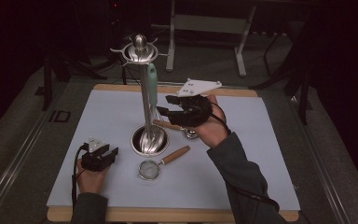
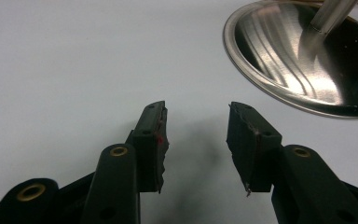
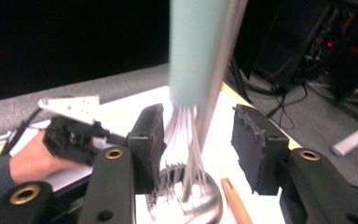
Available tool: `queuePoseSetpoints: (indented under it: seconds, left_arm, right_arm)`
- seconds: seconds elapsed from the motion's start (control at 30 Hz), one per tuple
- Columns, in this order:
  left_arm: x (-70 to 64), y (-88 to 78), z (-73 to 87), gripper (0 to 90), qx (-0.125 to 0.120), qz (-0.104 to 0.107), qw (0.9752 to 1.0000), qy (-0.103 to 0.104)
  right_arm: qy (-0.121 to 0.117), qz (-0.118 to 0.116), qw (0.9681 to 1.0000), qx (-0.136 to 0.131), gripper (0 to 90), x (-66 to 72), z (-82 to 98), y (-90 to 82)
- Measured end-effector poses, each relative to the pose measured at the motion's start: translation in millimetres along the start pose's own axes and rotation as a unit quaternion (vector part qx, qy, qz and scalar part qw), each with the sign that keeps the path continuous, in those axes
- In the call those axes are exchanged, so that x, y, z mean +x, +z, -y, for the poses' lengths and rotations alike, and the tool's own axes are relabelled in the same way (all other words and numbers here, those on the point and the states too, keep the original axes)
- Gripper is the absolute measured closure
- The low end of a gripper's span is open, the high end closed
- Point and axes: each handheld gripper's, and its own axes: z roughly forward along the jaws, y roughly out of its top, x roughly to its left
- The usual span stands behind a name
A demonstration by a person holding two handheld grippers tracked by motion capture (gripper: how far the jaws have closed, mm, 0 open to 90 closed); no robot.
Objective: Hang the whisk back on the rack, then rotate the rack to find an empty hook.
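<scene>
A steel utensil stand (image 1: 144,95) rises from a round polished base (image 1: 136,140) in the middle of the pale mat. From its top ring hangs a whisk with a mint-green handle (image 1: 152,84), its wires reaching down toward the base. My right gripper (image 1: 164,105) is just right of the pole and open; in the right gripper view (image 3: 198,121) the whisk wires (image 3: 179,135) and the pole pass between the jaws, and the pads do not press on them. My left gripper (image 1: 108,150) rests low on the mat at the left, open and empty (image 2: 196,109), short of the base (image 2: 303,60).
A small mesh strainer with a wooden handle (image 1: 161,162) lies in front of the base. Under my right hand lies another wooden-handled utensil (image 1: 168,124) with a small metal cup (image 1: 190,134). The mat (image 1: 261,154) covers a wooden board; table legs stand behind.
</scene>
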Motion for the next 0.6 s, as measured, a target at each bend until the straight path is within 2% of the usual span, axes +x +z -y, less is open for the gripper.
queuePoseSetpoints:
  seconds: [0.13, 0.3, 0.43, 0.5, 0.6]
  left_arm:
    - [-0.1, 0.0, 0.0, 57.8, 0.000, 0.000, 1.0000, 0.000]
    - [0.0, -0.1, 0.0, 58.1, 0.000, 0.000, 1.0000, 0.000]
    - [1.8, -0.3, -0.1, 59.6, 0.000, 0.008, 0.9999, -0.007]
    - [2.3, -0.1, 0.0, 60.2, -0.001, 0.011, 0.9999, -0.009]
    - [2.1, -0.5, 0.0, 61.2, -0.002, 0.013, 0.9999, -0.006]
  right_arm:
    - [0.013, 0.014, 0.9996, 0.023, 52.8, -8.3, 17.0, -3.9]
    - [0.021, 0.044, 0.9967, 0.066, 53.0, -17.2, 39.9, -3.5]
    - [0.028, 0.047, 0.9960, 0.071, 52.7, -19.6, 58.2, -9.5]
    - [0.043, 0.043, 0.9958, 0.068, 52.6, -20.4, 70.8, -14.4]
    - [0.049, 0.058, 0.9928, 0.092, 52.7, -20.8, 92.4, -15.9]
